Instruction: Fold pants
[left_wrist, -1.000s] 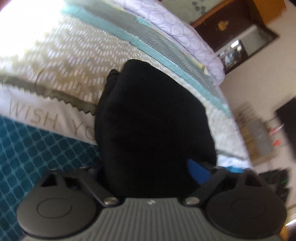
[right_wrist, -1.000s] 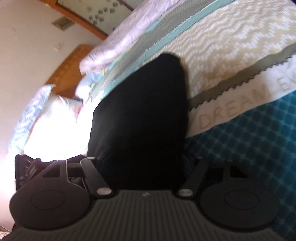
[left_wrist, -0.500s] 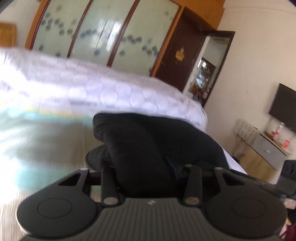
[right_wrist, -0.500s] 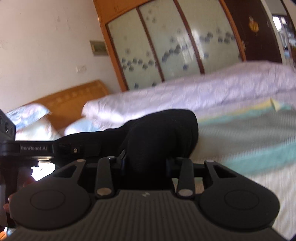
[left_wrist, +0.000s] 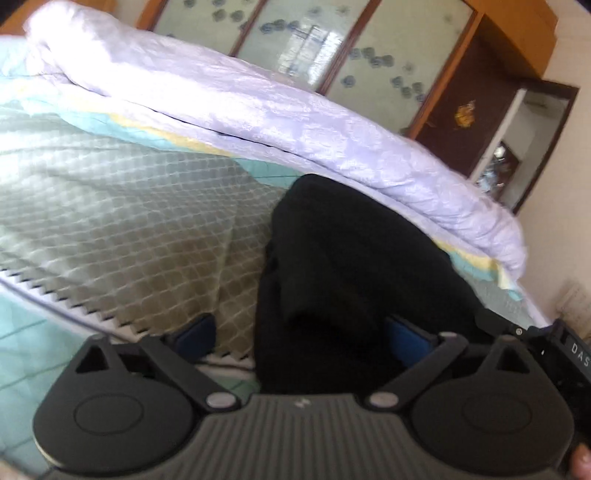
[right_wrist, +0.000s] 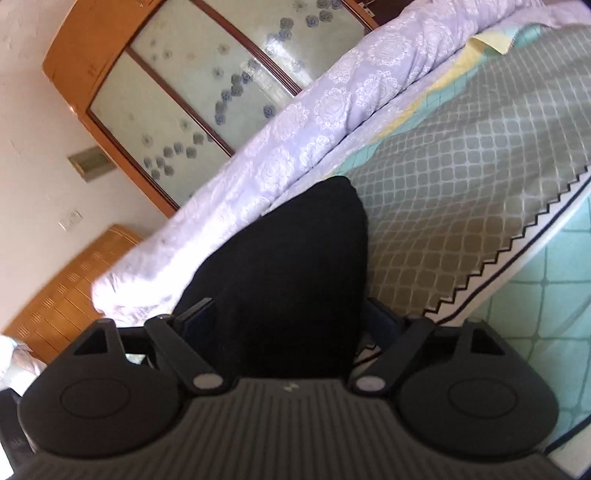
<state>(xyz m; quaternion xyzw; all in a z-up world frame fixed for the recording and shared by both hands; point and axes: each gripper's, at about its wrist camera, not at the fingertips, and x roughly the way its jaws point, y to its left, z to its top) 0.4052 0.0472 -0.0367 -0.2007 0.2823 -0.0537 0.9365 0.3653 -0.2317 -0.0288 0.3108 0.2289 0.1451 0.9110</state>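
The black pants (left_wrist: 351, 266) lie in a folded bundle on the bed's grey lattice cover (left_wrist: 129, 229), close to the lilac quilt. My left gripper (left_wrist: 301, 336) straddles the bundle's near end and its jaws are opening. Its left blue pad (left_wrist: 195, 334) stands apart from the cloth; its right pad (left_wrist: 406, 339) sits at the cloth's edge. In the right wrist view the pants (right_wrist: 295, 266) run away from my right gripper (right_wrist: 290, 321). Its jaws are opening too, with the dark fingers (right_wrist: 199, 321) on either side of the cloth and not pinching it.
A rolled lilac quilt (left_wrist: 295, 122) runs along the far side of the bed. Behind it stands a wooden wardrobe with frosted floral doors (right_wrist: 207, 96), and a wooden headboard (right_wrist: 66, 295) is at the left. The other gripper's body (left_wrist: 569, 350) shows at the right edge.
Both grippers carried the pants across the bed toward the quilt and tipped down. Their jaws, pinched on the cloth half a second ago, now stand wide, and the pants rest on the cover.
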